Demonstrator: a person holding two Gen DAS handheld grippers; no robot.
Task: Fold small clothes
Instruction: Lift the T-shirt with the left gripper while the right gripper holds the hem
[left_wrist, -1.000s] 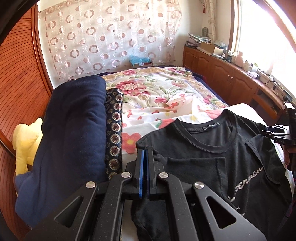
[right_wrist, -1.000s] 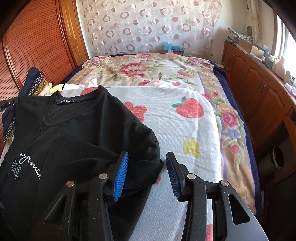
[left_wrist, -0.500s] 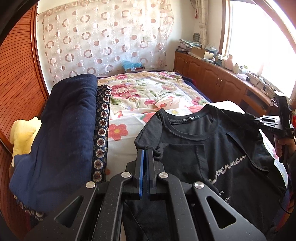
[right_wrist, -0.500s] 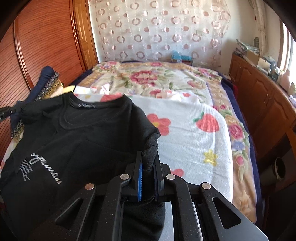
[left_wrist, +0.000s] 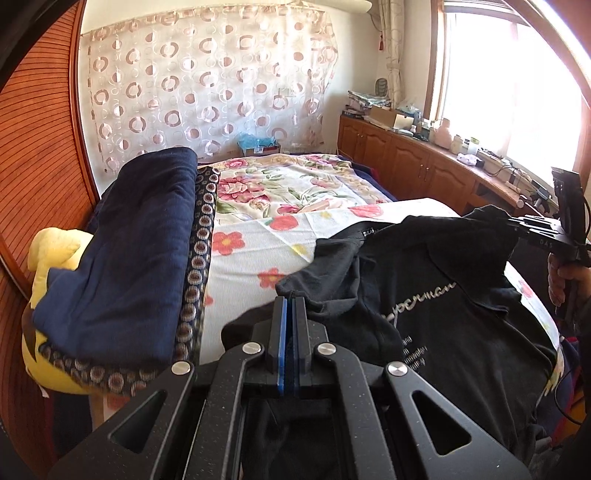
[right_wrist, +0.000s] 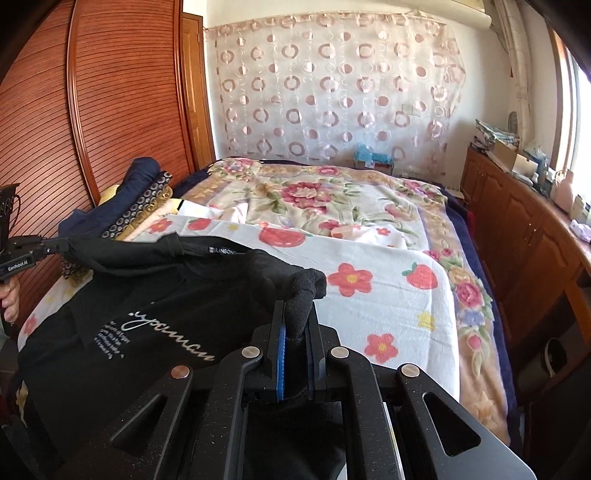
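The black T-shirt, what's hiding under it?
Under the black cotton T-shirt with silver lettering lies a white towel blanket printed with red flowers and strawberries, spread over the bed. Whatever sits beneath the shirt's middle is covered. The left gripper and right gripper pinch its edges.

The bottom of the black shirt (left_wrist: 461, 332) is being cut off at 6 o'clock. The yellow toy (left_wrist: 51, 251) at 9 o'clock is being mostly hidden by the blue blanket (left_wrist: 129, 251). The small words under the shirt's print (right_wrist: 107, 339) are being blurred.

sunlit window (left_wrist: 517, 81), circle-print curtain (right_wrist: 332, 92), wooden cabinets (left_wrist: 413, 162)
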